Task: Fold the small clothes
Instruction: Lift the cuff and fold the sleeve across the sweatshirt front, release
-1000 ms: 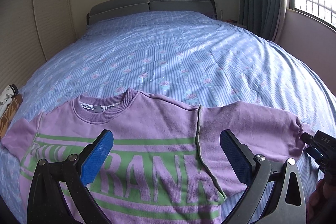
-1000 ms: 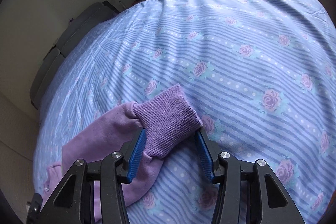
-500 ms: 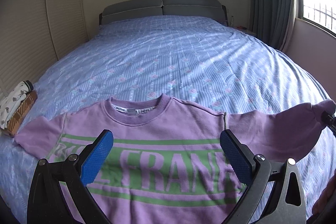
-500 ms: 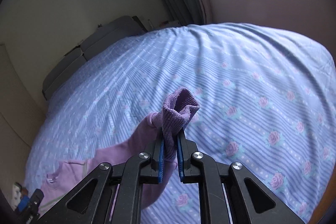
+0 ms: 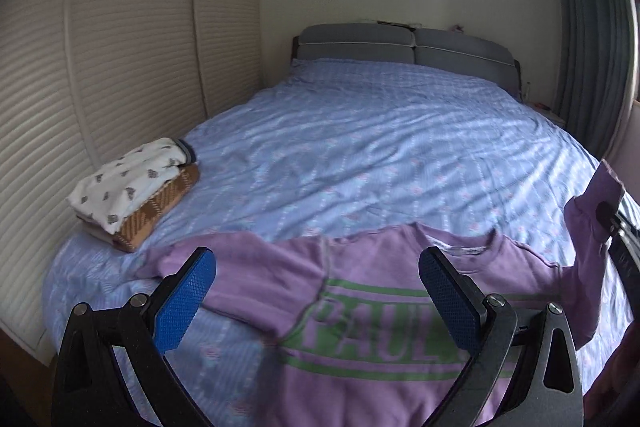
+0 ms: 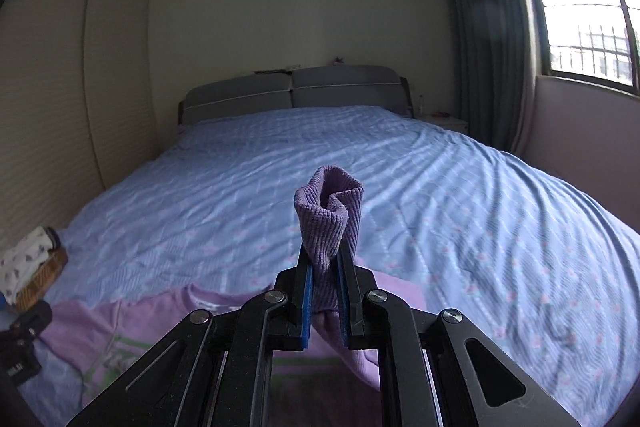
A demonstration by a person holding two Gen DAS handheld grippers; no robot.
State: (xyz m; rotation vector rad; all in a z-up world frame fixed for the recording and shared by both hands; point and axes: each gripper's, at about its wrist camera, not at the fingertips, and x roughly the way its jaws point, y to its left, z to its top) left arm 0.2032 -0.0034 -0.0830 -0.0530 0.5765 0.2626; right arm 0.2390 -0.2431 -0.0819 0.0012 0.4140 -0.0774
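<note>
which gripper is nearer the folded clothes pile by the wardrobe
Left. The left gripper hangs open over the sweatshirt's near sleeve, beside the pile; the right gripper grips the far cuff.

Daylight came from the window [image 6: 580, 7], up and right of the right gripper [image 6: 324, 291]; its panes were blown out white. Soft bands of light and shadow lay across the bed [image 6: 400, 179] ahead. The room was otherwise dim. Both fisheye views bent straight lines and darkened at the corners. The sweater [image 5: 380, 307] beneath the left gripper [image 5: 316, 303] looked slightly blurred.
</note>
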